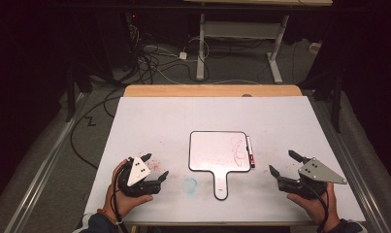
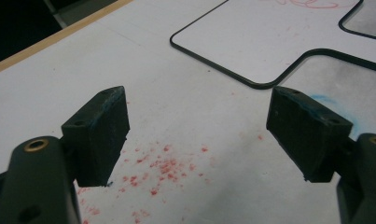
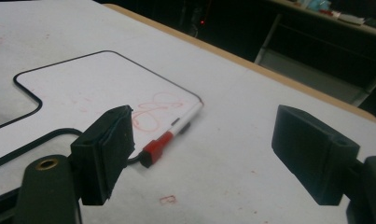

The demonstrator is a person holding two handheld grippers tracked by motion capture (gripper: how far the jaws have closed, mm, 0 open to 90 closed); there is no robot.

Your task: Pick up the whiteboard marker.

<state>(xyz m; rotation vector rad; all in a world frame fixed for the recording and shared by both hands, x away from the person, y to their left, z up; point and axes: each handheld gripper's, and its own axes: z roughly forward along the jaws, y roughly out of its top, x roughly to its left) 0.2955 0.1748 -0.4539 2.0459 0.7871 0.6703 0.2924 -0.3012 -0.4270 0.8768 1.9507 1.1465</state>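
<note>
Both of our grippers rest on the table with jaws spread and empty, the left gripper (image 1: 153,166) at eight o'clock of the paddle-shaped whiteboard (image 1: 215,153), the right gripper (image 1: 283,162) at four o'clock. The red-capped marker (image 1: 250,151) lies along the board's three o'clock edge, just beside the red scribble (image 1: 238,149). We judge the marker comes first: the right jaws should straddle its barrel mid-length, square to it, and close without nudging it under the board's rim.

In the right gripper view, a black jaw hides the butt end of the marker (image 3: 169,134) beside the whiteboard (image 3: 97,88), whose handle runs off the left edge. Its red scribble (image 3: 157,112) is unreadable.
</note>
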